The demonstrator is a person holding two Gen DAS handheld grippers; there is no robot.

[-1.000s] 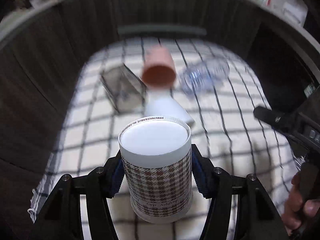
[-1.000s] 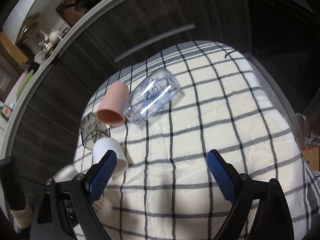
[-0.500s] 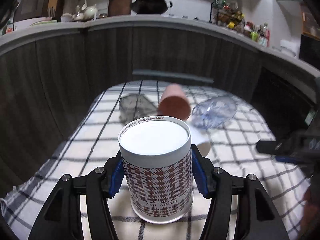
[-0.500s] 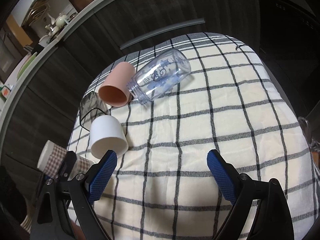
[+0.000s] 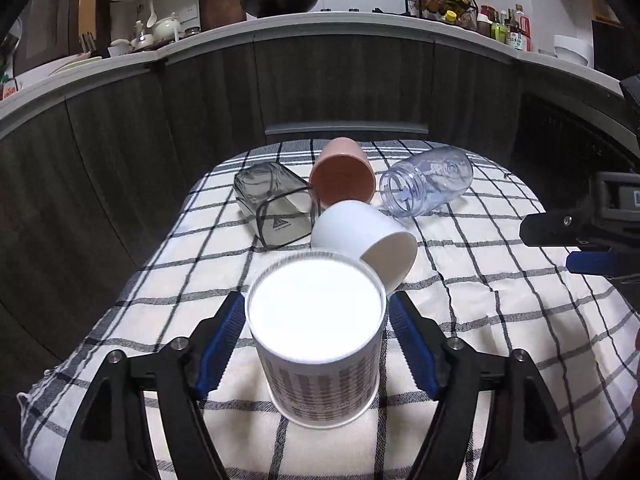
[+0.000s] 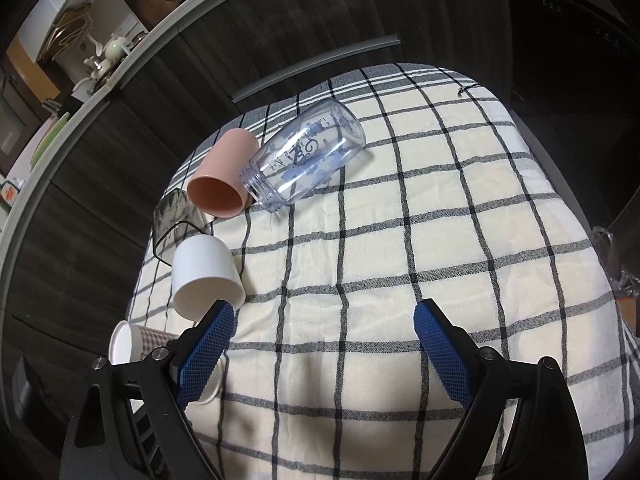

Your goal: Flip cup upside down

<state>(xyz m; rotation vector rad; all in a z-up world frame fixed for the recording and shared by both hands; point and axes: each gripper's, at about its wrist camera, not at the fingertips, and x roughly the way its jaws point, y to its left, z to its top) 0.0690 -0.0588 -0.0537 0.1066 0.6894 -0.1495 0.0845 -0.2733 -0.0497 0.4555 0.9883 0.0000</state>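
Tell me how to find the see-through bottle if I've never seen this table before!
Start at the checked tablecloth and go to its far end, near the dark cabinets. A bunch of things lies tipped over there, and the clear bottle is the one furthest right, its open mouth right beside the pink cup. It's the only one with blue drawings on see-through sides.

Black claw [image 5: 316, 344], blue ribbed pads [image 5: 218, 350]
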